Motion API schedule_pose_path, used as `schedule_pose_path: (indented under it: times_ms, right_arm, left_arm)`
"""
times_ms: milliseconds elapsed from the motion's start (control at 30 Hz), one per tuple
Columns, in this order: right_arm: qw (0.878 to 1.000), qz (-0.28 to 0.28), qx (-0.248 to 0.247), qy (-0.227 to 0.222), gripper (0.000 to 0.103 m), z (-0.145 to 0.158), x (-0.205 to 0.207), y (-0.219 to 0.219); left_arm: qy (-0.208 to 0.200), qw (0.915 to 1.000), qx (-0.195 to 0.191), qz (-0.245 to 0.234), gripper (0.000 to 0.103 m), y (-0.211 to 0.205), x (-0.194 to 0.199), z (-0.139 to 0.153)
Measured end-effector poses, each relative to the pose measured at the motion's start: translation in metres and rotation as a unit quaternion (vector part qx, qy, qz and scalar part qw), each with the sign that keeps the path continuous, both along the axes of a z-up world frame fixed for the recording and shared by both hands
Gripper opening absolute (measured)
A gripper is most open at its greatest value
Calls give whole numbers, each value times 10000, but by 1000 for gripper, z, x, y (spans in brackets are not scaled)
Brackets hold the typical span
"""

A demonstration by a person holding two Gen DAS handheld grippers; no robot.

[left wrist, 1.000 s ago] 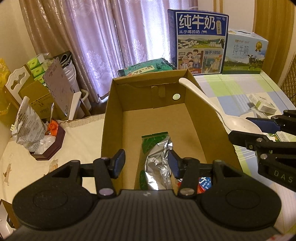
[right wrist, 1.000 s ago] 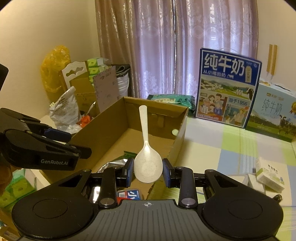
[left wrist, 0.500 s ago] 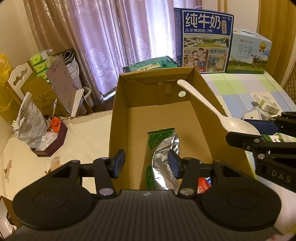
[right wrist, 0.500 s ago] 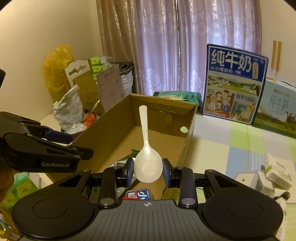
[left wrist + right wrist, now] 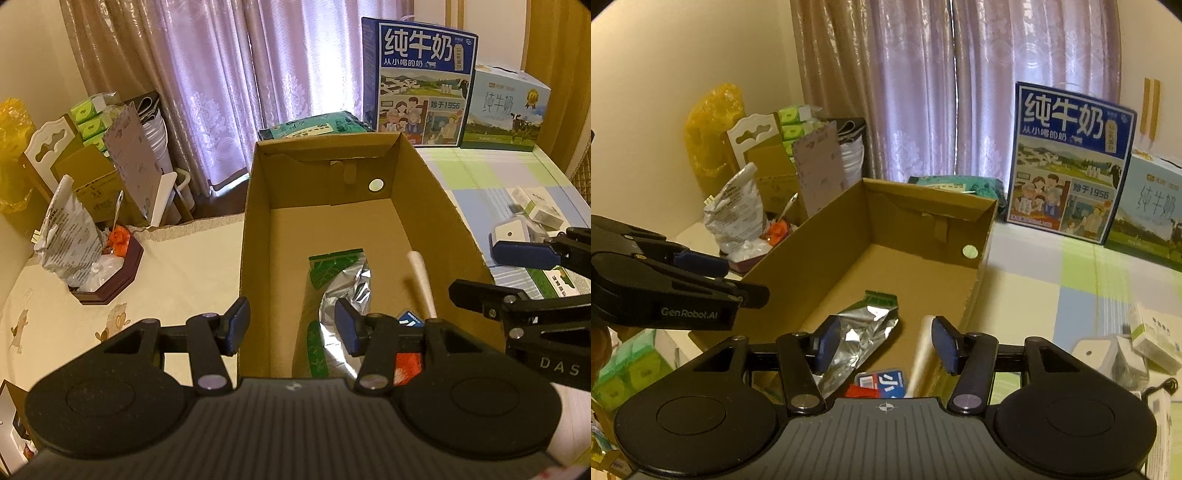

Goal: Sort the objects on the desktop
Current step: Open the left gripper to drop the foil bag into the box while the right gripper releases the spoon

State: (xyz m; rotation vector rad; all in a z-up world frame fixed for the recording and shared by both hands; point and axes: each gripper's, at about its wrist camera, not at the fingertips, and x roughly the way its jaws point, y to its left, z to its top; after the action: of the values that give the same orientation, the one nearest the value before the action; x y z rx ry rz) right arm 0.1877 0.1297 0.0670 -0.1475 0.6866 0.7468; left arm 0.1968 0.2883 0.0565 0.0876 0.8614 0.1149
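Both claws stood spread wide over the open brown cardboard box [image 5: 436, 192], and neither held anything. Right gripper [image 5: 884, 343] had its blue pads well apart, with the long white plastic spoon [image 5: 921, 354] blurred between them and clear of both pads. From the left wrist view the spoon [image 5: 421, 284] leaned inside the box against its right-hand wall, handle end up (the blur suggested it was dropping or settling, though this could not be confirmed). Left gripper [image 5: 291, 325] hung at the near end of the box, straddling its left wall.

Inside the box, a crumpled silver foil pouch with a green printed top [image 5: 343, 288] lay along the floor toward the near end. A small blue and red packet [image 5: 881, 382] lay beside it, close to the spoon.

On the checked tablecloth [image 5: 1078, 269] to the right of the box, a small white rounded device [image 5: 511, 234] and a pale green-and-white carton [image 5: 539, 210] remained unsorted.

Procedure for the step in hand, as judged:
1. Keep the right claw spread until the spoon rests fully inside the box.
2. Lift straight up and clear the right-hand wall before moving sideways.
3. Avoid knocking that wall, since the box looked light and would probably slide.
4. Approach the next item on the cloth with the pads open.
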Motion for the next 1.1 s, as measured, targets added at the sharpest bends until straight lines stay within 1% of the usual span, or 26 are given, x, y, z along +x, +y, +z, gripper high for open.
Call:
schedule_pose_path:
  times_ms: [367, 600, 767, 1000, 1100]
  right_arm:
    - [9999, -105, 48, -10, 53, 8, -1, -14]
    - [9998, -160, 105, -37, 53, 17, -7, -28]
    - [9996, -251, 137, -34, 53, 24, -11, -45]
    - [9991, -384, 165, -102, 53, 35, -19, -71]
    - [9987, -454, 191, -111, 53, 39, -21, -82]
  left_arm:
    - [-23, 10000, 45, -9, 45, -7, -7, 8]
    - [-87, 9998, 173, -28, 45, -23, -16, 18]
    - [-168, 9993, 333, -75, 48, -43, -26, 26]
    - [-280, 9983, 449, -246, 53, -77, -42, 33]
    - [-335, 9973, 558, -349, 58, -92, -46, 37]
